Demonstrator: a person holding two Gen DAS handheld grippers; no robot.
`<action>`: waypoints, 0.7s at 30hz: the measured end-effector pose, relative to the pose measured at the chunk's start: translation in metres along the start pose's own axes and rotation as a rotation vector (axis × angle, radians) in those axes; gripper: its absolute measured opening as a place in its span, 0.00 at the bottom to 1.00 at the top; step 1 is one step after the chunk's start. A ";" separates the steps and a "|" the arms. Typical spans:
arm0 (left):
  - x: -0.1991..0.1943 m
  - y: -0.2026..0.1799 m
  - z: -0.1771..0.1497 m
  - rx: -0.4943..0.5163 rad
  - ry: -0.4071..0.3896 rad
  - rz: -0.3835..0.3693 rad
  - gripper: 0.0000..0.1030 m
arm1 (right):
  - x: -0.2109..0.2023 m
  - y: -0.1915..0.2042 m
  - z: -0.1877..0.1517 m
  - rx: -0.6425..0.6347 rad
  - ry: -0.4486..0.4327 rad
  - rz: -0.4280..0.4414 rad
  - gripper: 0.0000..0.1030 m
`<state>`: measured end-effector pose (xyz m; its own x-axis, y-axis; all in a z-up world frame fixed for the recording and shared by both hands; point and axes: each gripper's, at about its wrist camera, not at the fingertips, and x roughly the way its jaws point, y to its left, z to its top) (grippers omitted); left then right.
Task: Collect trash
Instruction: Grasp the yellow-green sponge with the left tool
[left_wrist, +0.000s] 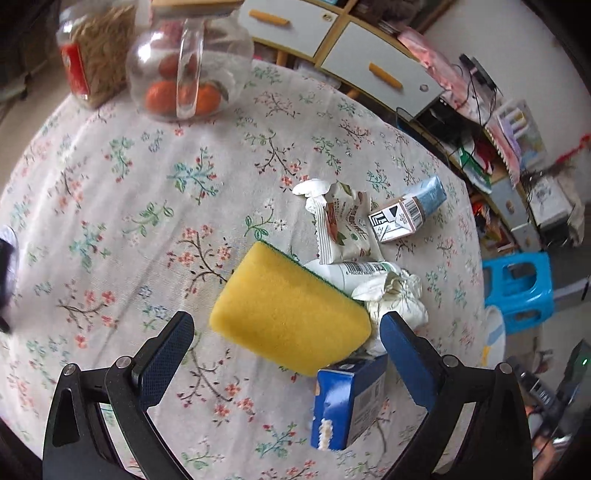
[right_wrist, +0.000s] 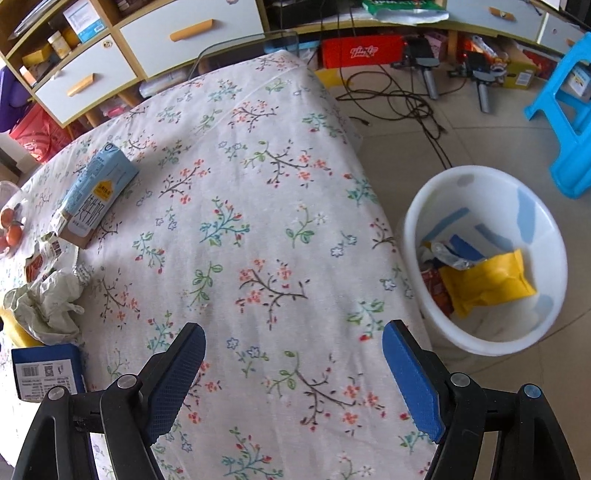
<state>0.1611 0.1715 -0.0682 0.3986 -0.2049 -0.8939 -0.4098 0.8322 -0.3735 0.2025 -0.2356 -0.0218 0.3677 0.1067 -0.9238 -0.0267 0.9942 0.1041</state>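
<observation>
A heap of trash lies on the flowered tablecloth (left_wrist: 147, 206): a crumpled snack wrapper (left_wrist: 343, 229), a light blue milk carton (left_wrist: 406, 214), crumpled white paper (left_wrist: 395, 299) and a dark blue box (left_wrist: 347, 402). A yellow sponge (left_wrist: 280, 306) with a green back rests against the heap. My left gripper (left_wrist: 288, 321) hangs open above it, its right finger close to the sponge's edge and its left finger well apart. My right gripper (right_wrist: 293, 332) stands open over bare cloth near the table edge. The milk carton (right_wrist: 96, 192), paper (right_wrist: 48, 302) and box (right_wrist: 44, 369) lie to its left. A white bin (right_wrist: 443, 206) holding a yellow packet stands on the floor to the right.
A glass jar with oranges (left_wrist: 188, 74) and a jar of dry food (left_wrist: 96, 48) stand at the table's far side. A blue plastic stool (right_wrist: 569, 110) and loose cables (right_wrist: 406, 103) are on the floor beyond the bin. Drawers and shelves (right_wrist: 192, 29) line the wall.
</observation>
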 end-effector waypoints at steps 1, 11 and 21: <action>0.004 0.002 0.001 -0.023 0.010 -0.015 0.98 | 0.001 0.002 0.000 -0.001 0.001 0.000 0.80; 0.011 0.020 0.007 -0.151 -0.017 -0.115 0.63 | 0.009 0.027 0.001 -0.036 0.012 0.009 0.80; -0.044 -0.003 -0.001 0.088 -0.179 -0.037 0.06 | 0.023 0.095 -0.003 -0.141 0.021 0.073 0.80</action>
<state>0.1440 0.1782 -0.0276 0.5546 -0.1475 -0.8190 -0.3225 0.8691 -0.3750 0.2058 -0.1388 -0.0339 0.3406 0.1770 -0.9234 -0.1837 0.9757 0.1193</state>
